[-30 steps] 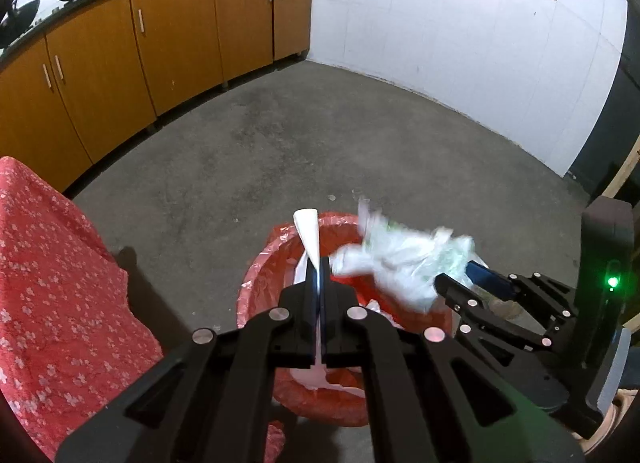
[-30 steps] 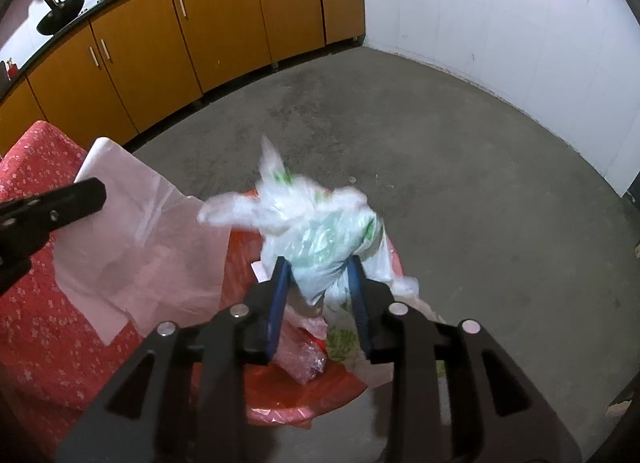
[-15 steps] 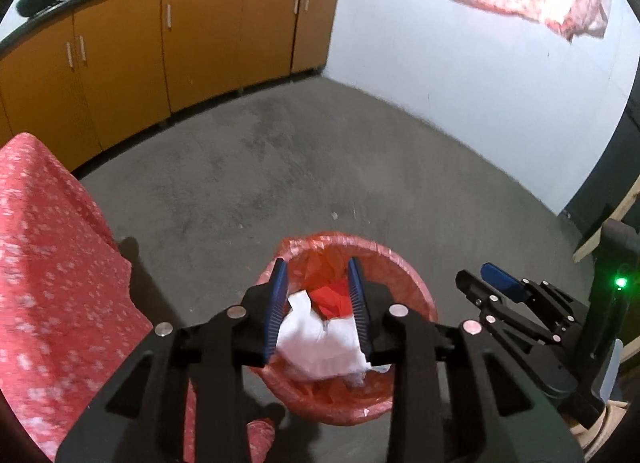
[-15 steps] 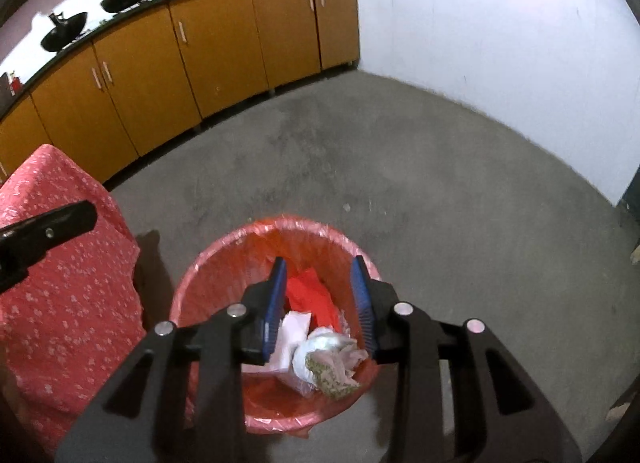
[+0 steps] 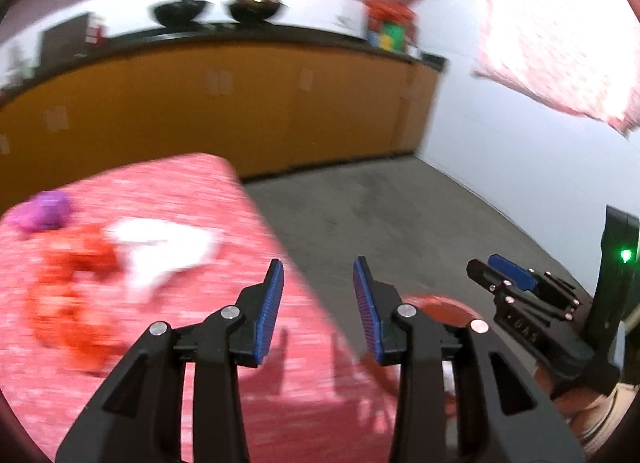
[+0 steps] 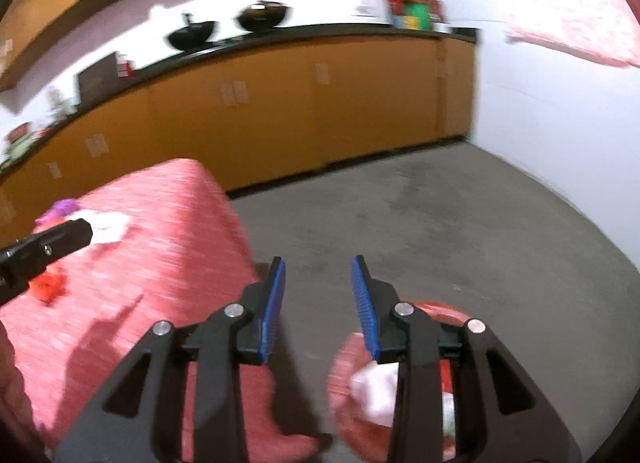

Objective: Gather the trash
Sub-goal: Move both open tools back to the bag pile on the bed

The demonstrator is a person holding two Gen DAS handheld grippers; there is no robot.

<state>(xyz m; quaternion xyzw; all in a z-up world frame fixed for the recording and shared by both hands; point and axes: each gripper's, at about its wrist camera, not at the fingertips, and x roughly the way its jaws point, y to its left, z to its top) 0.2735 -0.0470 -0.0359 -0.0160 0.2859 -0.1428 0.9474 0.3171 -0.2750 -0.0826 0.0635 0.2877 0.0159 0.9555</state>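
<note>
Both views are motion-blurred. My left gripper (image 5: 318,285) is open and empty above the edge of a table under a red flowered cloth (image 5: 168,383). On the cloth lie a white paper piece (image 5: 160,249), red crumpled trash (image 5: 72,303) and a purple lump (image 5: 42,213). My right gripper (image 6: 318,283) is open and empty, raised over the floor; it also shows in the left wrist view (image 5: 508,275). The red-lined bin (image 6: 352,367) with white trash (image 6: 378,387) sits low behind the right gripper's fingers. Its rim (image 5: 436,303) shows in the left view.
Orange cabinets (image 6: 280,111) with a black counter run along the far wall, with two dark pans (image 6: 224,25) on top. A white wall (image 6: 560,123) stands to the right. Grey floor (image 6: 460,231) lies beyond the bin. A red cloth (image 5: 560,35) hangs upper right.
Both grippers let their trash drop into the bin, opened, then rose and tilted up and left toward the clothed table; the bin slid to the bottom of both views.
</note>
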